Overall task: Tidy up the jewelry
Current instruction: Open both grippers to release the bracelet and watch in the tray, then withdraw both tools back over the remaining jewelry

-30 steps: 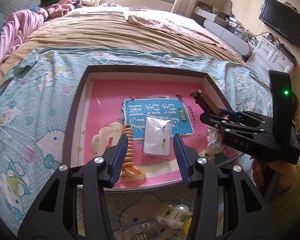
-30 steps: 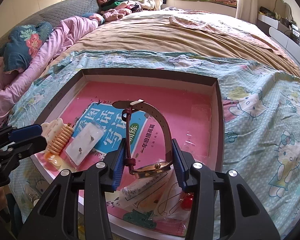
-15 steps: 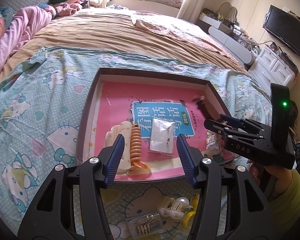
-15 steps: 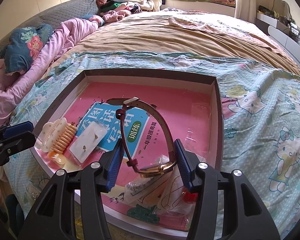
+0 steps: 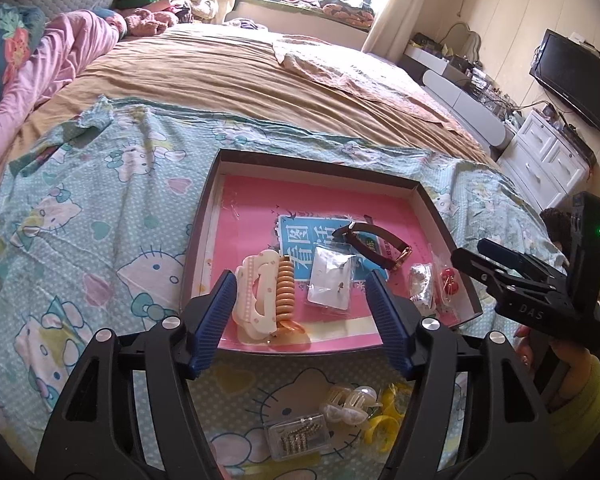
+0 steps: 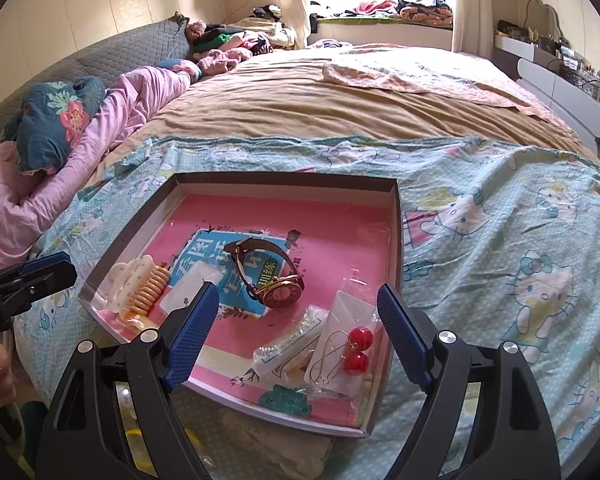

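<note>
Wide bed [image 6: 340,92] under a tan cover, with a cartoon-cat sheet [image 6: 500,240] spread across the near end. On that sheet, a shallow dark-walled tray [image 6: 396,216] lined in pink, its near edge cut off behind the gripper arms in both views. Inside, a blue-covered booklet [image 6: 208,248], largely hidden by what lies on it. Across the booklet, a brown-strapped watch [image 6: 278,284] lying free on its side, dial toward the right wrist camera. Toward the left wall, a cream hair claw [image 5: 256,300] touching an orange spiral hair tie [image 5: 286,292], then a small clear bag [image 5: 330,280] with contents too tiny to make out. Near the right corner, bagged red ball earrings [image 6: 356,348] beside a crumpled packet [image 6: 288,344] of unclear contents. Outside the tray on the sheet, in the left view only: white clips [image 5: 350,400], something yellow [image 5: 384,424] half hidden, a clear box of gold pieces [image 5: 300,436]. Left gripper [image 5: 298,320] and right gripper [image 6: 298,332]: jaws just widened, standing apart, nothing between them, raised clear of the tray.
</note>
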Demonstrator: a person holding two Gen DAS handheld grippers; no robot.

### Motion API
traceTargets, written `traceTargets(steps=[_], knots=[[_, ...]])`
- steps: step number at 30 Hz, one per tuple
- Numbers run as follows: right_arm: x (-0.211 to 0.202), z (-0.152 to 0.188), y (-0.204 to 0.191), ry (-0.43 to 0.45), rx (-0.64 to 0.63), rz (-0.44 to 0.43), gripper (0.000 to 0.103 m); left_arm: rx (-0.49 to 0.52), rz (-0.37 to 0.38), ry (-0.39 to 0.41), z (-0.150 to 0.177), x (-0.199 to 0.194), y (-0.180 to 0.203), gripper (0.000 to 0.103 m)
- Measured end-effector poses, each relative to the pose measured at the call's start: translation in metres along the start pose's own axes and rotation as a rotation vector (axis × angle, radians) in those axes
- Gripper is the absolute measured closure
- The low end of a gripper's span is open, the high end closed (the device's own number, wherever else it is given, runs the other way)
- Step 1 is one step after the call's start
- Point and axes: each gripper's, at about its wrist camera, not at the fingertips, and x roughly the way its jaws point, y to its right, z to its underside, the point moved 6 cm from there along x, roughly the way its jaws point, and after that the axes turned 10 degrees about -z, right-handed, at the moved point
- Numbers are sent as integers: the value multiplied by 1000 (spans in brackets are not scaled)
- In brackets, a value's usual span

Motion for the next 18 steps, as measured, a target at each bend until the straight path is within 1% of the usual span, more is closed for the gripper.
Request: traceTargets(steps=[1,2,4,7,13,18], knots=[[-4,0,-1,8,-3,0,23,-3,-2,5,-1,-2,0,36],[-8,-1,-3,16,-5,0,23,-6,-4,9,-1,-4,-1,29],[-17,-3,-6,33,-10,-2,23,-10,-14,19,-3,-9,-2,21],[-27,-6,-9,51,-15,-2,22,-9,-27,36,-4,-18,-5,12],[-43,-7,-16,71,-29,2,22,-17,-26,64,-7,-33,-8,10],[-52,-5,-21,85,-32,-3,22,-23,-28,78,-7,-42,-11,10]])
